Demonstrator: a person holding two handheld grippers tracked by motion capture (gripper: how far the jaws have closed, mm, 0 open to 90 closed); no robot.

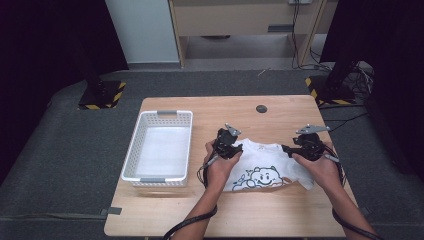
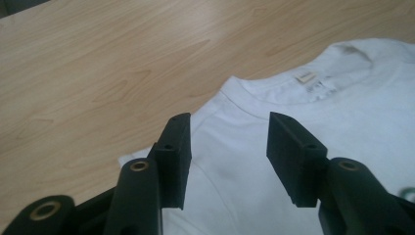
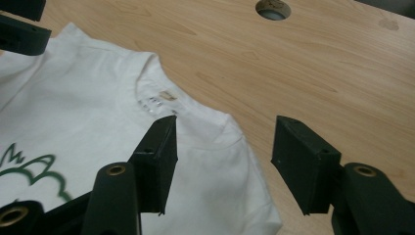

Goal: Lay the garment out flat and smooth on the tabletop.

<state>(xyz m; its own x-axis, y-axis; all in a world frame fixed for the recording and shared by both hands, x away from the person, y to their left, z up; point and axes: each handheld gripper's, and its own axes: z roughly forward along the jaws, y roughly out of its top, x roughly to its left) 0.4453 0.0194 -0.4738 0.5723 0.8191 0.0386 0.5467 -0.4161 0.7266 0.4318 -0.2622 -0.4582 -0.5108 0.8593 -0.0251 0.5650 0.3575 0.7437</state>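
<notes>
A white T-shirt (image 1: 265, 160) with a blue cartoon print lies flat on the wooden table (image 1: 225, 215), collar toward the far side. My left gripper (image 1: 236, 149) hovers at the shirt's left shoulder. In the left gripper view it (image 2: 229, 120) is open, with the shirt (image 2: 342, 112) under the jaws and nothing pinched. My right gripper (image 1: 287, 149) sits at the right shoulder. In the right gripper view it (image 3: 226, 125) is open over the sleeve edge of the shirt (image 3: 88, 122), and the pads do not press the cloth. A neck label (image 3: 166, 95) shows inside the collar.
A white plastic basket (image 1: 131, 150), empty, stands on the table to the left of the shirt. A round cable hole (image 1: 261, 108) is set in the tabletop beyond the shirt. Grey floor and black stands surround the table.
</notes>
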